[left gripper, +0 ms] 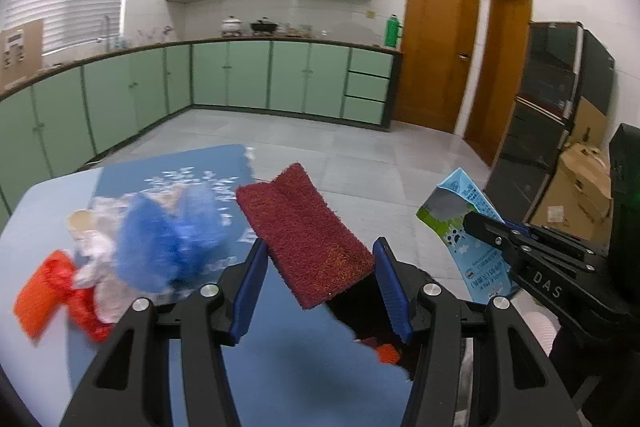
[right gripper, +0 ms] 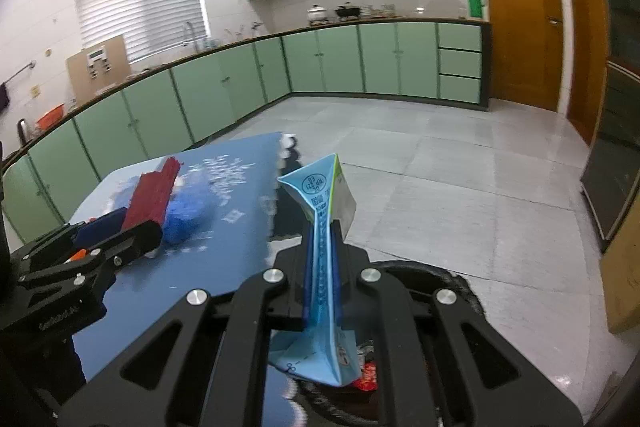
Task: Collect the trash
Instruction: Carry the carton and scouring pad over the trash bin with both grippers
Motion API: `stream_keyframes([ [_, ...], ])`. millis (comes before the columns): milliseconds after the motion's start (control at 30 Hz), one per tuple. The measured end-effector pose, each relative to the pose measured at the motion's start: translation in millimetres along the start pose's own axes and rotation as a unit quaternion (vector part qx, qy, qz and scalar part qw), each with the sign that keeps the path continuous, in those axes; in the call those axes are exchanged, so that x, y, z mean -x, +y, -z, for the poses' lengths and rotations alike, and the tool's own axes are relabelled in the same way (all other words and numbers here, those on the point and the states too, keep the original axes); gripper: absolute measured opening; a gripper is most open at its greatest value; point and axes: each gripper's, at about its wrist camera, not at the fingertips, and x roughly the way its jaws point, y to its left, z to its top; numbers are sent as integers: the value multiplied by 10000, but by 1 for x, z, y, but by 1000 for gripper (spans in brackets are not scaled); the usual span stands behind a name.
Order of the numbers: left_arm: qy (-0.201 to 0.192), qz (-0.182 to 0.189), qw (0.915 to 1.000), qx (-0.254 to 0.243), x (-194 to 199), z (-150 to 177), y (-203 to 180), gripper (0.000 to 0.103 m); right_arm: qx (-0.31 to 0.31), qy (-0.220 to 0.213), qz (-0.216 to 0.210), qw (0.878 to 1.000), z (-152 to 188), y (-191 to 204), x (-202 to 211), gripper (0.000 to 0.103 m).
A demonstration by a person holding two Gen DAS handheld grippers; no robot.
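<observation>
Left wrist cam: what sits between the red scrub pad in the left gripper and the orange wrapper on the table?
In the left wrist view, a blue crumpled bag and white crumpled scrap lie between the red scrub pad and the orange wrapper.

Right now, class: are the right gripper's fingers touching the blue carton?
Touching. The right wrist view shows the fingers pressed flat against both sides of the blue carton, squeezing it thin between them.

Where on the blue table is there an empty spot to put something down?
Bare blue table shows near the camera, just below the left hand-held gripper holding the red scrubbing pad. In the right wrist view, the stretch right of the blue wad toward the table's edge also looks free. The left end is crowded: orange wrapper, white crumpled bits, blue wad.
</observation>
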Motion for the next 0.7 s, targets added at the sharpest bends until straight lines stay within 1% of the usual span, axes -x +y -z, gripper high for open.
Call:
stream_keyframes([
  [133,98,260,9995,-117,-18,-1,-19,53,-127,21,192,9997,5,-22,-2,7],
  [300,198,492,9982,-282,-43,-5,-42,53,-285,110,395,9988,17,-45,-9,7],
  [500,326,625,9965,-455,-69,0,-63,54,-433,255,548,9972,31,-68,-19,7],
  [700,507,680,9951,-502,-95,4,-72,54,-567,359,672,9955,39,-86,-29,7],
])
